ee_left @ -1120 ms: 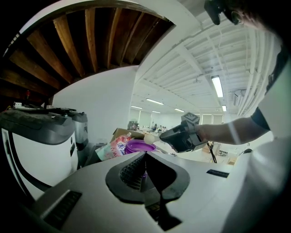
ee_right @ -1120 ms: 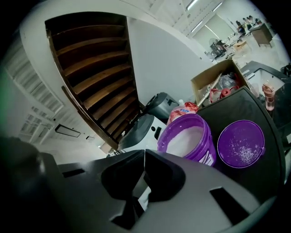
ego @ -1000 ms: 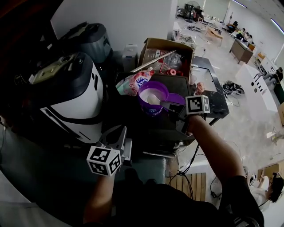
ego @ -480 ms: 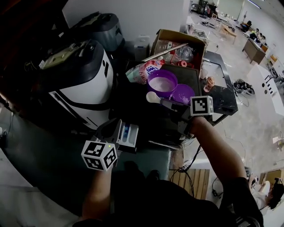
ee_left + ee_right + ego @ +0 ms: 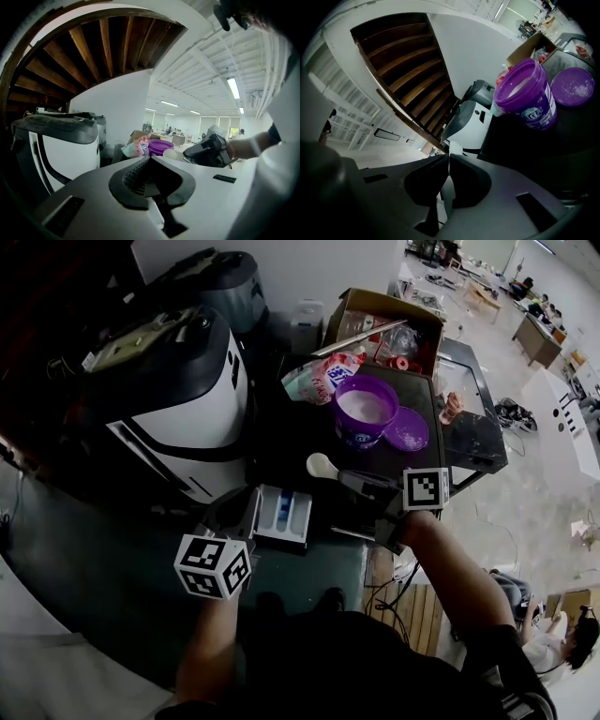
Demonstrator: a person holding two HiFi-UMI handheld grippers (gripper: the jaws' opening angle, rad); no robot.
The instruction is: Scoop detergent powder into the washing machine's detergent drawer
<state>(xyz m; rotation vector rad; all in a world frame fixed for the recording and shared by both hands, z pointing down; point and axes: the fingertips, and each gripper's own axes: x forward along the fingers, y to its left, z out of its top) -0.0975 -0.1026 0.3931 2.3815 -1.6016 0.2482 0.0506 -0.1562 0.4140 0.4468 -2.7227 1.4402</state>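
The white washing machine (image 5: 159,399) stands at the left, and its detergent drawer (image 5: 283,517) is pulled out toward me. A purple tub (image 5: 364,412) of white powder sits open on the black table, its lid (image 5: 409,433) beside it. My right gripper (image 5: 362,482) is shut on the handle of a white scoop (image 5: 322,465), which hangs between the tub and the drawer. The scoop's handle (image 5: 452,149) shows edge-on in the right gripper's (image 5: 448,158) shut jaws. My left gripper (image 5: 248,507) lies along the drawer's left side. In its own view the left gripper (image 5: 150,158) looks shut with nothing visible in it.
A pink-and-white detergent bag (image 5: 323,376) leans behind the tub. A cardboard box (image 5: 384,324) of oddments stands further back, and a dark rounded appliance (image 5: 211,277) behind the machine. The black table (image 5: 469,442) ends at the right, with open floor beyond.
The right gripper has carried the scoop out of the tub and toward me, closer to the drawer. The drawer now shows fully beside the left gripper.
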